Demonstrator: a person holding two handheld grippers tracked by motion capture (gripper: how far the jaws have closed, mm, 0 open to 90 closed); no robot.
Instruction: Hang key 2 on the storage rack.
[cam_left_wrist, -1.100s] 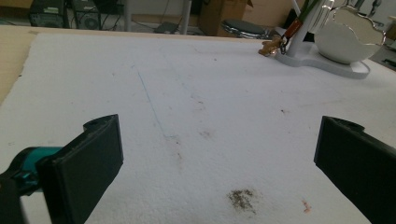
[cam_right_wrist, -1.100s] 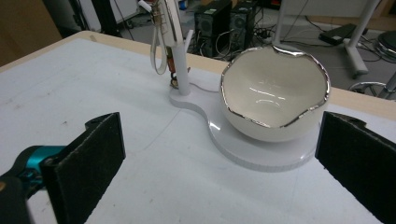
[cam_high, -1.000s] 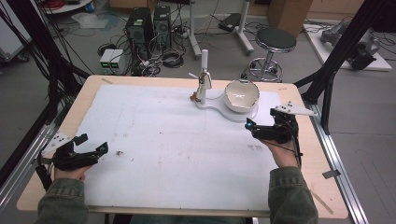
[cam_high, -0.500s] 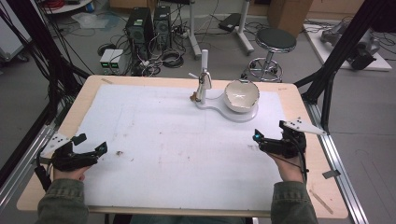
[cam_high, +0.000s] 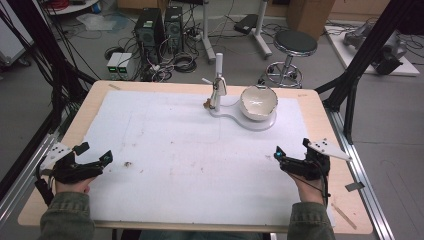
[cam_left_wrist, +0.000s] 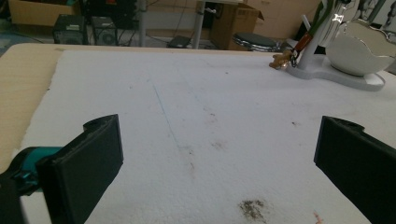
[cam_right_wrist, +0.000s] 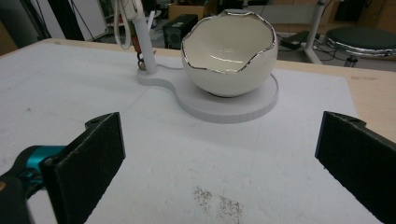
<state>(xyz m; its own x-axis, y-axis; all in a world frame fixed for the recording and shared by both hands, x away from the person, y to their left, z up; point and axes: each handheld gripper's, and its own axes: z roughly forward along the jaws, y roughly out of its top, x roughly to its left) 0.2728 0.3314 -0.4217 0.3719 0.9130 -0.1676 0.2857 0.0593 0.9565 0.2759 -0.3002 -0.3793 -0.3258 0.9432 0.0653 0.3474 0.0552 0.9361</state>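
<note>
Right now I have both tongs spread wide and empty, the egg-shaped bowl (cam_right_wrist: 229, 51) straight ahead of my right tongs (cam_high: 291, 161), my left tongs (cam_high: 95, 162) well off.

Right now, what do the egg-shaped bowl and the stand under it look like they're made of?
The egg-shaped bowl looks like glazed ceramic: glossy cream surface with highlights and a jagged silvery rim. The stand looks like matte white plastic, possibly printed, judging by its faintly ridged edge.

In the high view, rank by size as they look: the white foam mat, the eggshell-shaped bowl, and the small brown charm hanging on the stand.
1. White foam mat, by far the largest.
2. Cream eggshell-shaped bowl with a jagged silver rim.
3. Small brown charm at the white stand's post, the smallest.
</note>
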